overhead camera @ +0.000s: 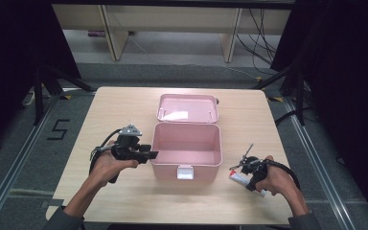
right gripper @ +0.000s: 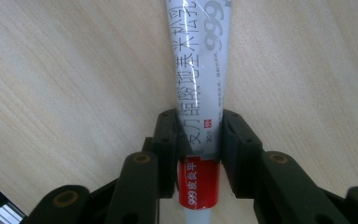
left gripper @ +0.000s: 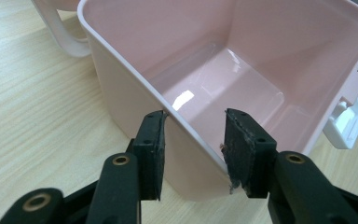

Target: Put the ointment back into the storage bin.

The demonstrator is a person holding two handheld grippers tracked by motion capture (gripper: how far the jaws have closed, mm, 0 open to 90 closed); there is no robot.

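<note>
One pink box point(overhead camera: 187, 149) sits mid-table point(overhead camera: 110, 103) with nothing inside it; its lid point(overhead camera: 188, 108) lies flung back on the far side of the box, and a white latch point(overhead camera: 185, 172) hangs on the near wall; left of the box, the left gripper point(overhead camera: 149, 155) straddles the box's left wall near the front corner, one jaw outside and one inside; whether the pads press the wall I cannot tell; right of the box and apart from it, a white tube with a red band point(overhead camera: 243, 179) lies on the tabletop, and the right gripper point(right gripper: 199, 135) is clamped across it, jaws touching both its sides.
</note>
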